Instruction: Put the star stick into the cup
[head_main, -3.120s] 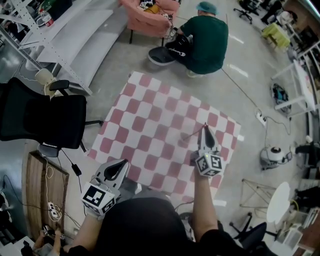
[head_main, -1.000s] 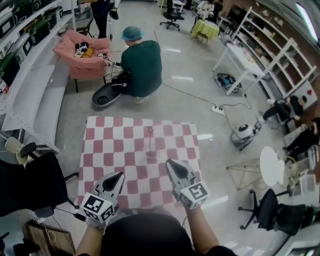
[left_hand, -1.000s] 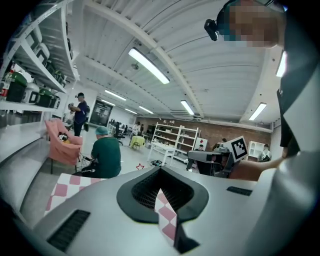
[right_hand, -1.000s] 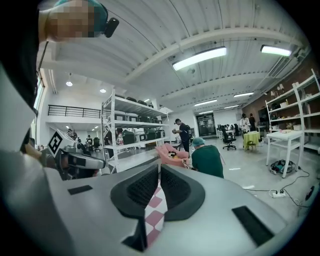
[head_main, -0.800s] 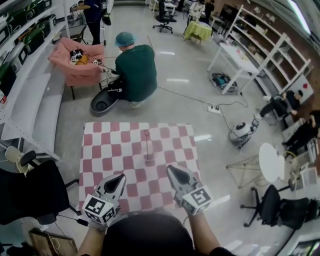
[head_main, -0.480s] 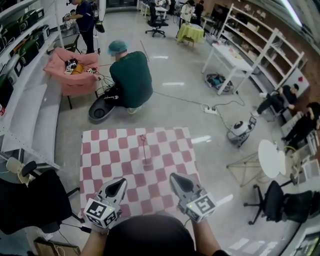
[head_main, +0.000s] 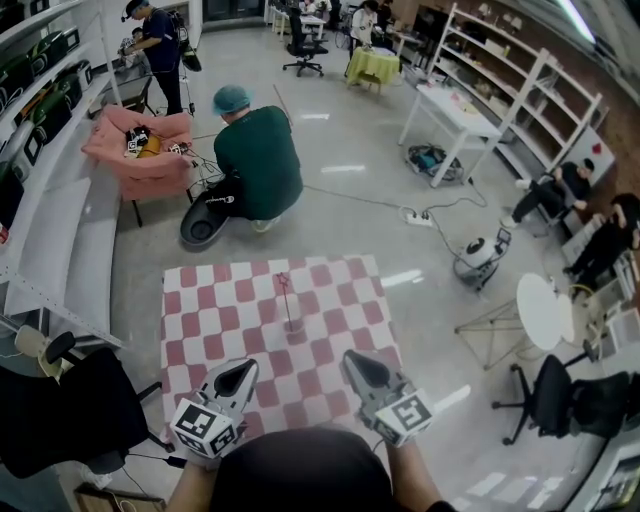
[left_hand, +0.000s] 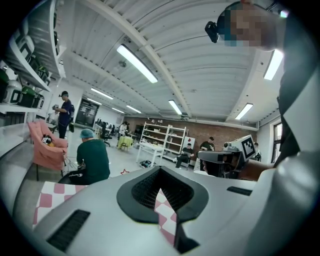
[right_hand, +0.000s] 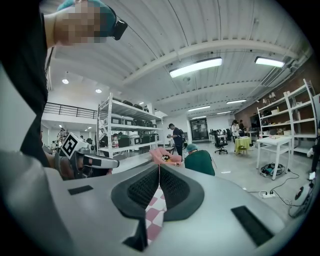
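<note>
A thin star stick (head_main: 286, 299) stands upright in a small clear cup (head_main: 293, 326) near the middle of the red-and-white checkered mat (head_main: 215, 310) on the floor. The stick's red star (left_hand: 124, 171) shows just over the left gripper's body in the left gripper view. My left gripper (head_main: 243, 367) hangs over the mat's near edge, shut and empty, its tips meeting (left_hand: 160, 175). My right gripper (head_main: 350, 357) is level with it to the right, also shut with nothing between its pads (right_hand: 159, 172). Both are well short of the cup.
A person in a green top (head_main: 256, 162) crouches at the mat's far edge beside a pink armchair (head_main: 141, 150). A black office chair (head_main: 55, 405) stands to the left. To the right are a round white table (head_main: 545, 310) and a folding stand (head_main: 497, 325).
Three seconds ago the right gripper held the stick over the mat. Since a second ago the stick stands in the cup, and both grippers have drawn slightly back toward me.
</note>
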